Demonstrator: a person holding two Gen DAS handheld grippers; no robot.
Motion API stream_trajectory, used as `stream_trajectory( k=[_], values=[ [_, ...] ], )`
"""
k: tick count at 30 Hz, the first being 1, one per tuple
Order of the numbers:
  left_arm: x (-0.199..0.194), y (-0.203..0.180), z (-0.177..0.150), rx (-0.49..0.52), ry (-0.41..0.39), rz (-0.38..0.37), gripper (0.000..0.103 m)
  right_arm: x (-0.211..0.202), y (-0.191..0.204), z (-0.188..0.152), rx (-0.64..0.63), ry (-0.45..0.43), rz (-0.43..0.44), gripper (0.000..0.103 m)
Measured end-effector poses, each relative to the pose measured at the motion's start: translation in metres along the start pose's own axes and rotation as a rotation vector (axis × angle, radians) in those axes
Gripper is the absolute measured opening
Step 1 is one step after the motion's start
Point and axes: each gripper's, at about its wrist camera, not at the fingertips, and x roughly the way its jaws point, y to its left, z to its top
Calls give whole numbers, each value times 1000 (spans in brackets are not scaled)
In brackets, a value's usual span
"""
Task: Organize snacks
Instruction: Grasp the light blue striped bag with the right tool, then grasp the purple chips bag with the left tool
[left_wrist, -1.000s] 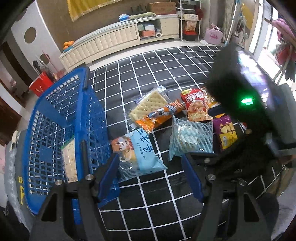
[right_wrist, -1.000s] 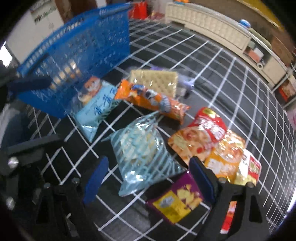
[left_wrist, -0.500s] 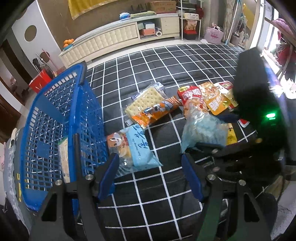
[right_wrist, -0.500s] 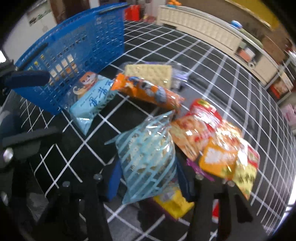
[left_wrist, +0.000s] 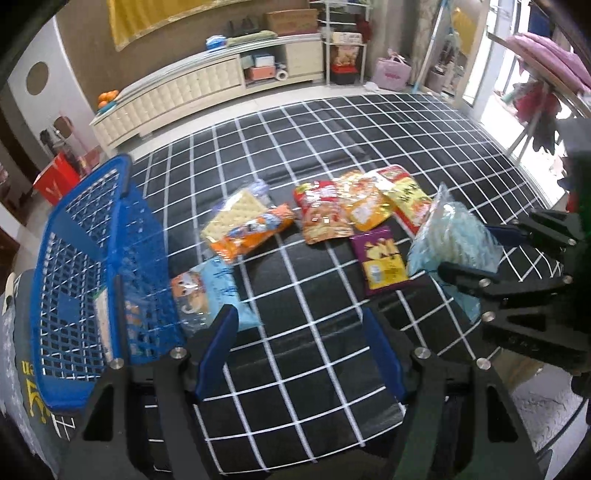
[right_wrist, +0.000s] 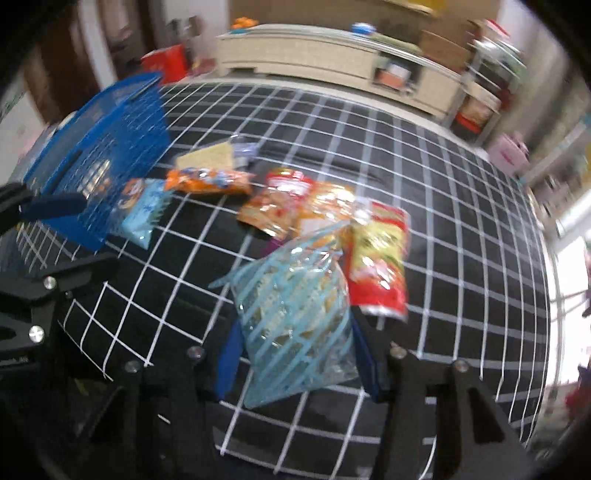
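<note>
The blue plastic mesh basket (left_wrist: 85, 280) stands at the black white-gridded mat's (left_wrist: 317, 354) left edge. The left claw (left_wrist: 299, 343) hangs open and empty. Only the right-wrist view shows the right claw (right_wrist: 295, 354) clamping the clear blue-striped snack bag (right_wrist: 295, 314) above the mat.

A black mat (left_wrist: 332, 155) crossed by white grid lines is covering most of the floor, with pale tile showing beyond its far edge. A long, low cream cabinet (left_wrist: 177, 96) is running along the brown back wall, oranges (left_wrist: 108, 98) sitting at its left end and a cardboard box (left_wrist: 291, 20) resting on top farther right. A yellow cloth (left_wrist: 147, 18) is hanging above it. Daylight is pouring in through the window (right_wrist: 569, 266) on the right, where pink bedding (left_wrist: 543, 51) is draping over a rail. A pink bag (left_wrist: 391, 70) is standing by the white shelving.
</note>
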Motion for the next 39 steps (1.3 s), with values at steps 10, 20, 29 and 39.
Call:
stream_trajectory(
  k=[10,20,29,39],
  values=[
    [53,-32,24,-38,98,-116,68,0,-48,-18,216,-2,-20,58],
    [126,-54,53,-44,222,-147,68,23,-78,-21,288,-1,-8,58],
    [161,-71,67,-1,244,-98,69,35,-90,-27,300,11,20,58],
    [169,-77,71,-53,250,-39,65,38,-92,-24,306,17,6,58]
  ],
)
